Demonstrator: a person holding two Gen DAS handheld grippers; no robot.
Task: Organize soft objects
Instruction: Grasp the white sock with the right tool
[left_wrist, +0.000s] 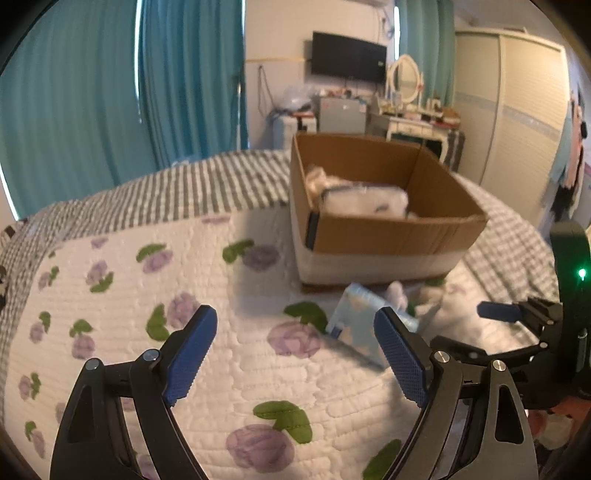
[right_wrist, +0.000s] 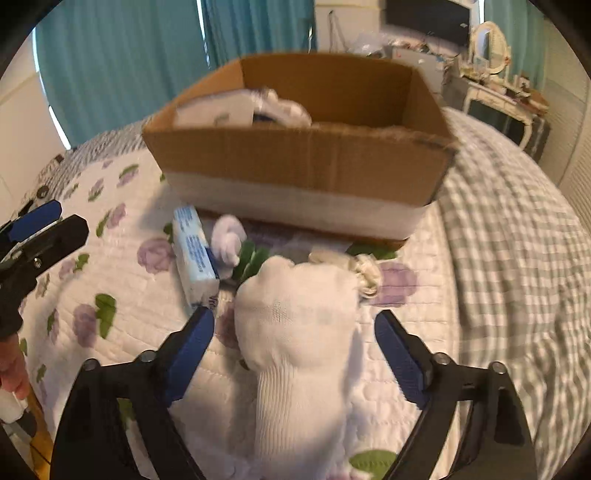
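A brown cardboard box (left_wrist: 391, 236) (right_wrist: 295, 162) stands on the flowered quilt (left_wrist: 229, 369) and holds white soft items (left_wrist: 364, 201) (right_wrist: 236, 109). In front of it lie a blue-and-white tissue pack (left_wrist: 360, 325) (right_wrist: 194, 254), a small pale sock ball (right_wrist: 229, 238) and a cream bundle (right_wrist: 364, 273). A white sock (right_wrist: 299, 354) lies between the fingers of my open right gripper (right_wrist: 295, 350). My left gripper (left_wrist: 295, 354) is open and empty over the quilt, left of the tissue pack. The right gripper (left_wrist: 517, 317) shows at the right edge of the left wrist view.
A grey checked blanket (right_wrist: 509, 236) covers the bed to the right and behind the box. Teal curtains (left_wrist: 110, 103), a wall TV (left_wrist: 349, 57), a dressing table (left_wrist: 413, 122) and a wardrobe (left_wrist: 517, 110) stand beyond the bed.
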